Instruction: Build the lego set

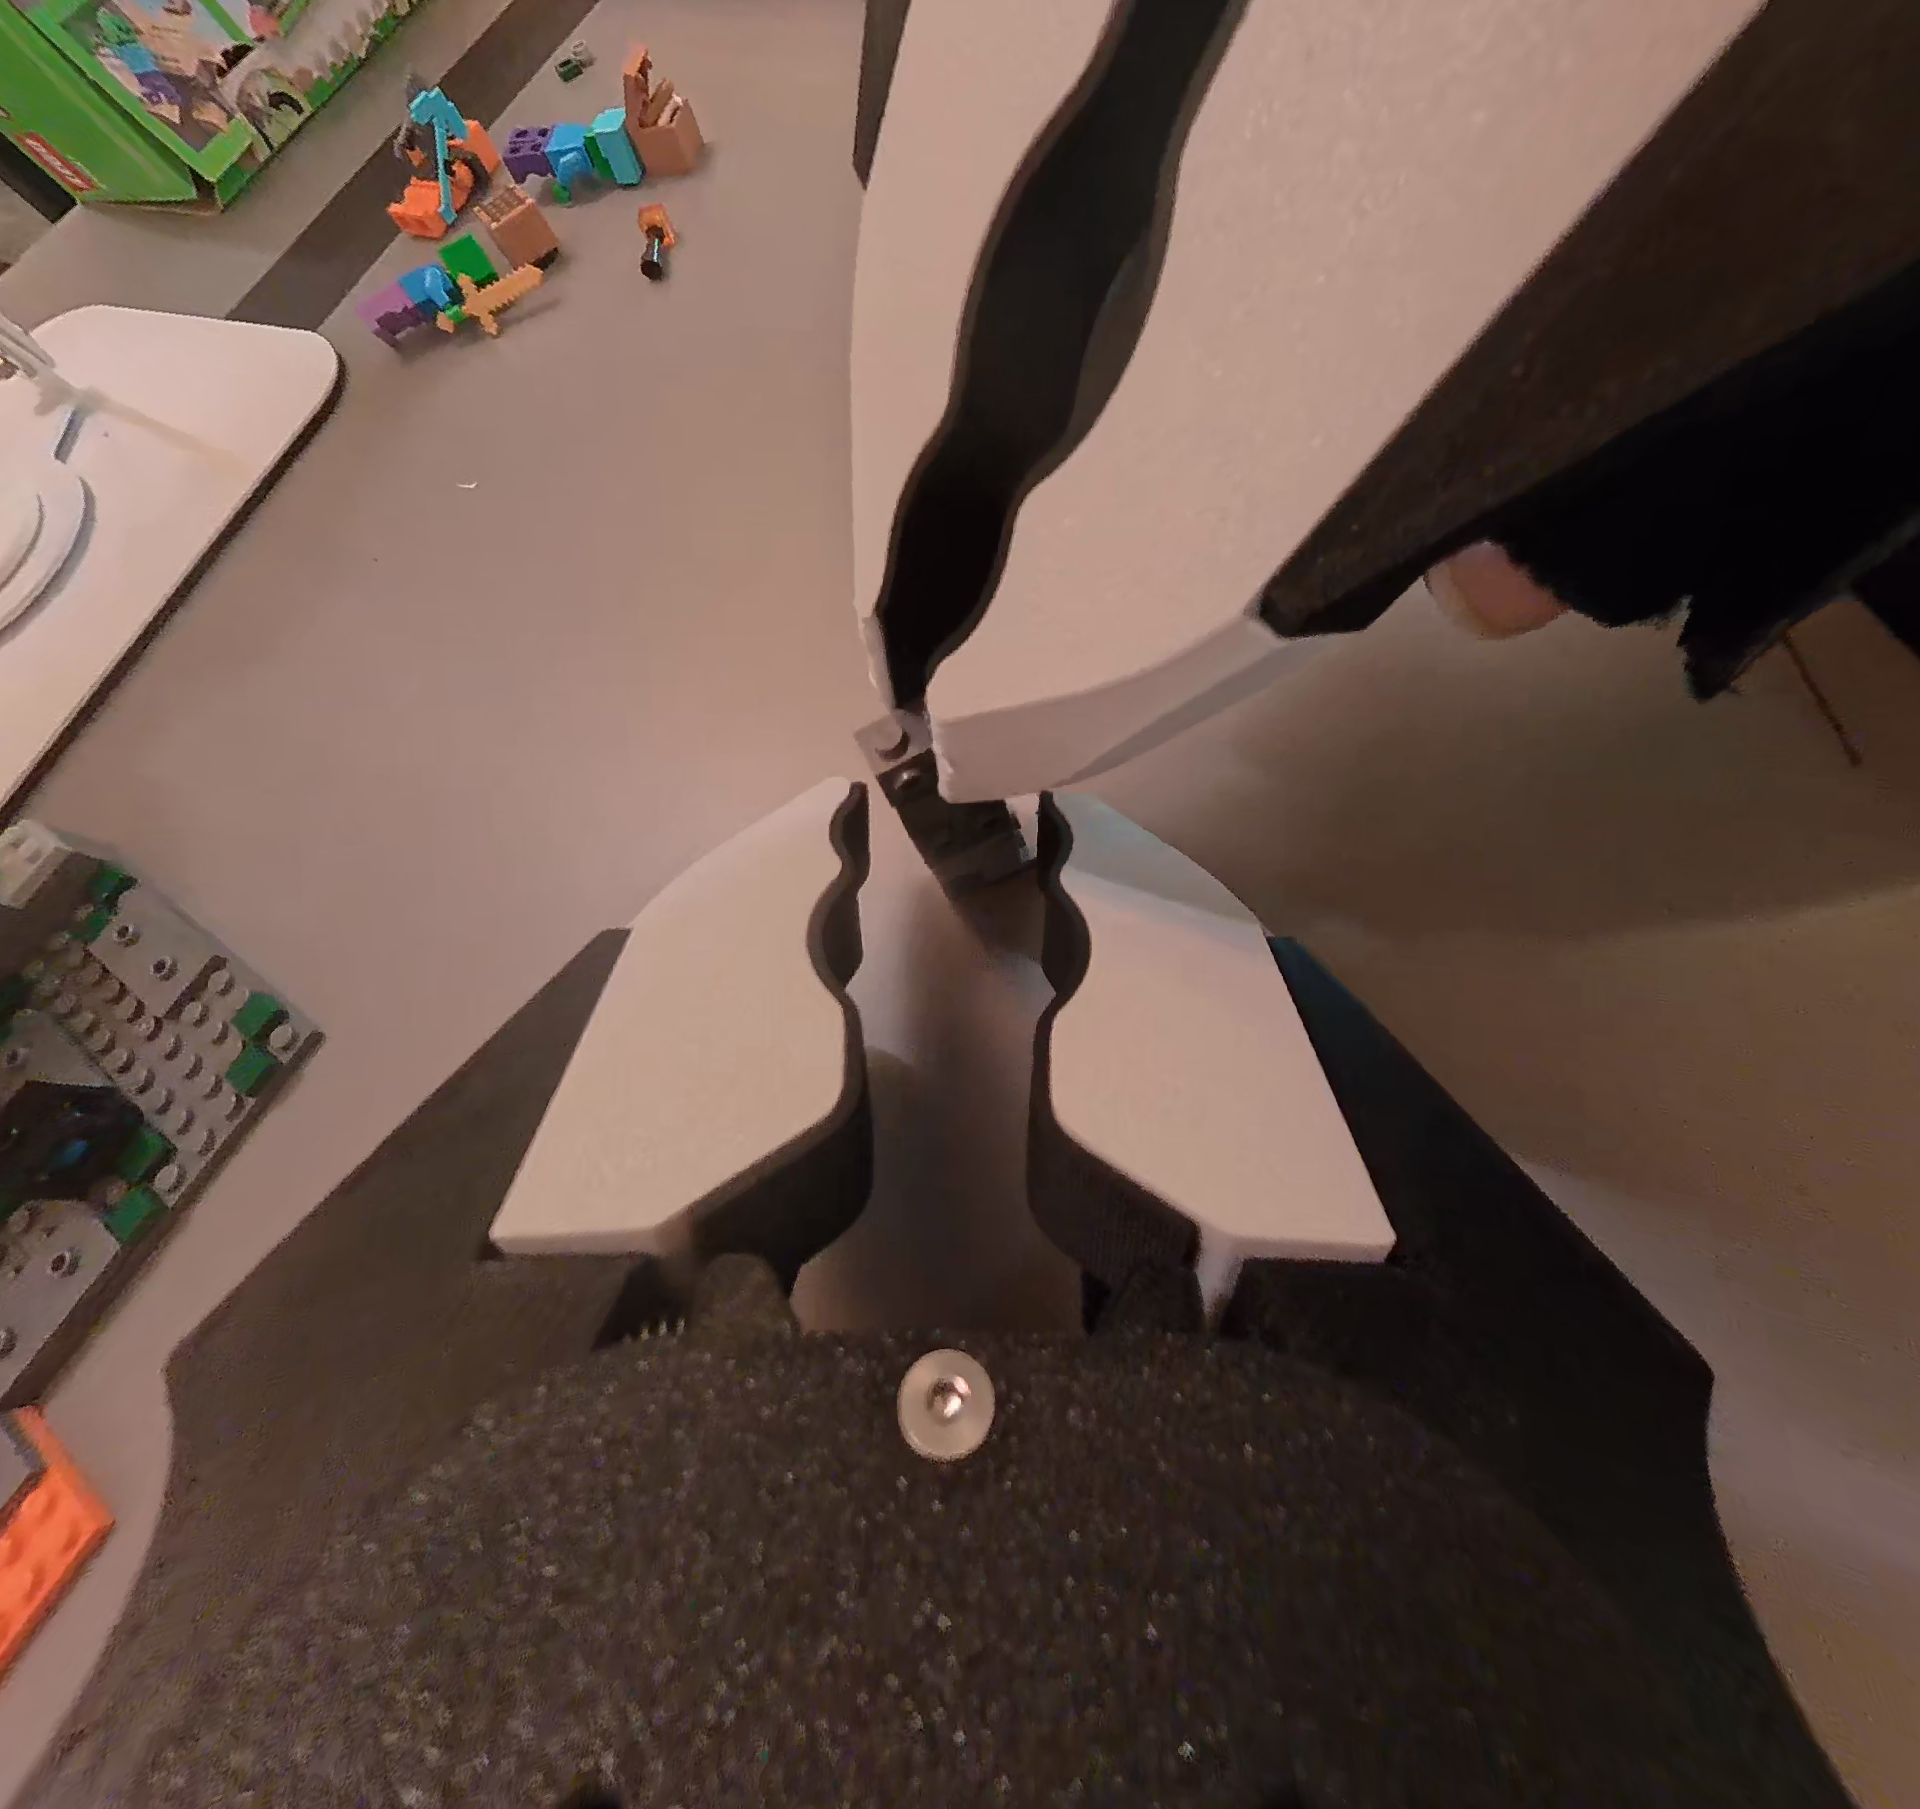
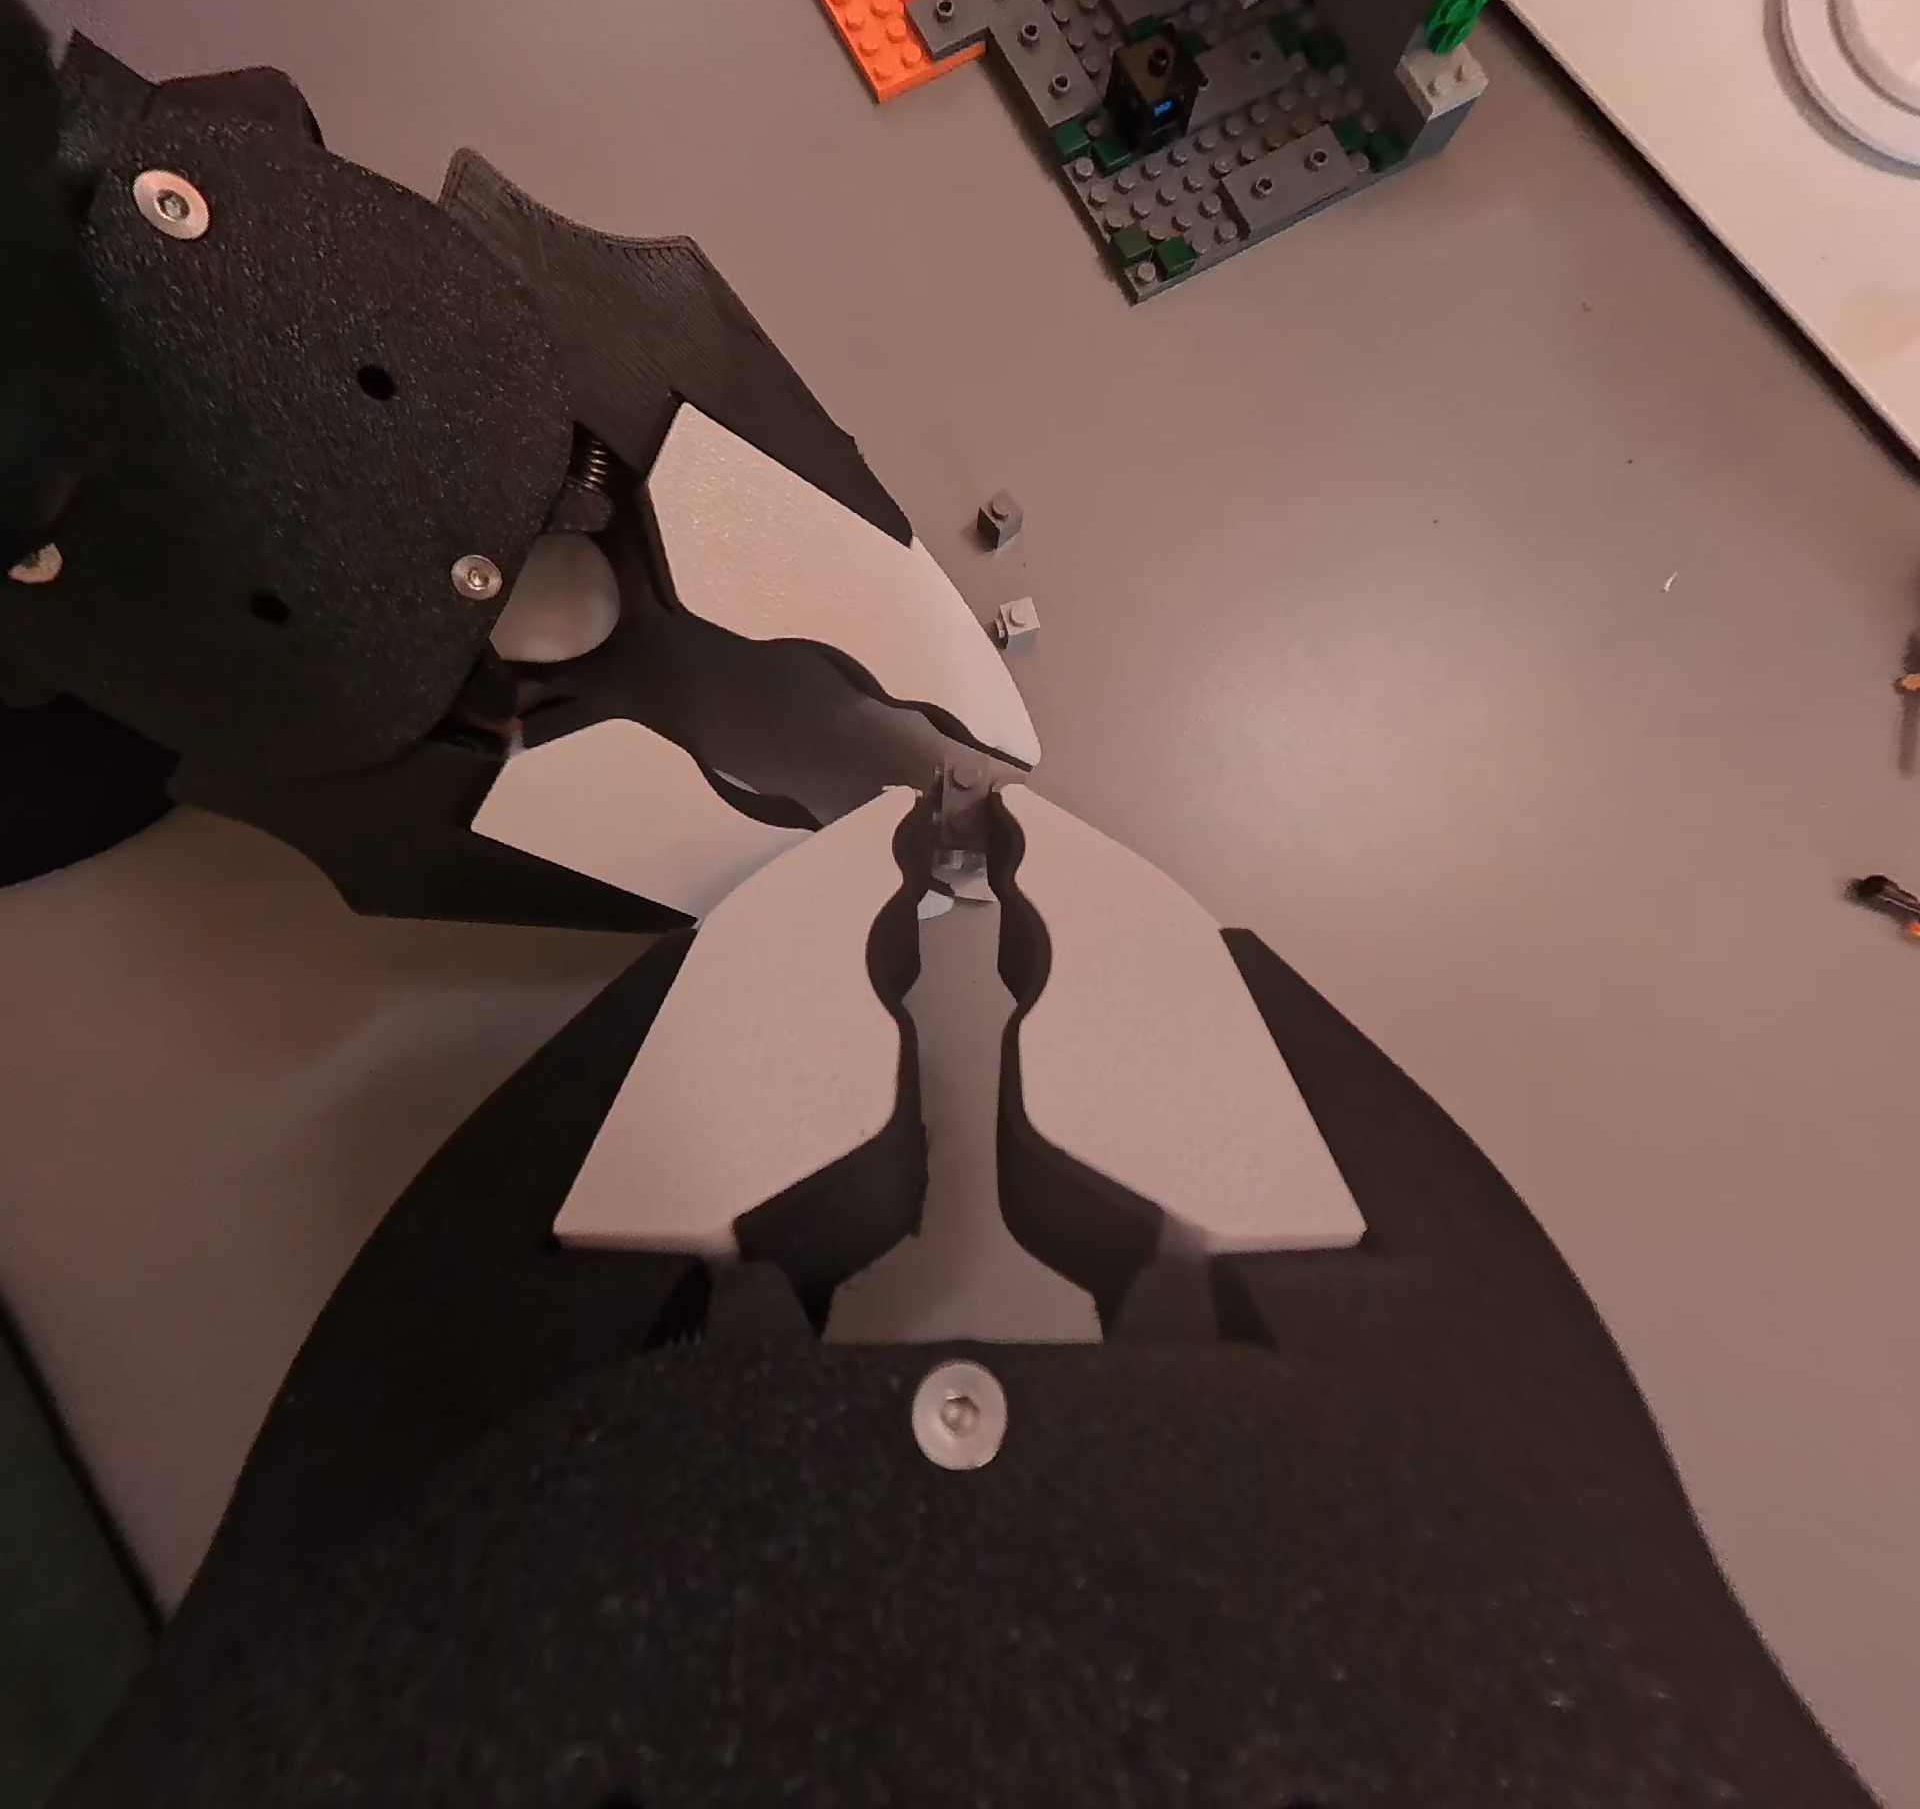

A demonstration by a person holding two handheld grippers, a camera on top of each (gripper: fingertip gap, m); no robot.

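My left gripper [image 1: 951, 814] is shut on a small dark grey lego piece [image 1: 966, 850] held above the grey table. My right gripper [image 1: 906, 710] comes in from the top of the left wrist view. It is shut on a tiny light grey lego piece [image 1: 891, 739] that touches the top of the dark one. In the right wrist view my right gripper [image 2: 961, 809] grips the grey pieces [image 2: 958, 803] at its tips. My left gripper [image 2: 997, 764] meets it tip to tip from the left. The partly built grey baseplate model [image 2: 1195, 159] stands at the far side.
Two loose small grey bricks [image 2: 1000, 523] lie on the table past the gripper tips. An orange plate [image 2: 873, 3] adjoins the model. A green lego box [image 1: 208, 45], loose coloured figures [image 1: 520, 180] and a white board [image 1: 156, 429] lie at the left. Both grippers' tips are close together, under 4 cm apart. Between my left fingertips and the partly built grey baseplate model [image 2: 1195, 159] there is roughly 15 cm. It is also in sight in the left wrist view [image 1: 142, 1059].
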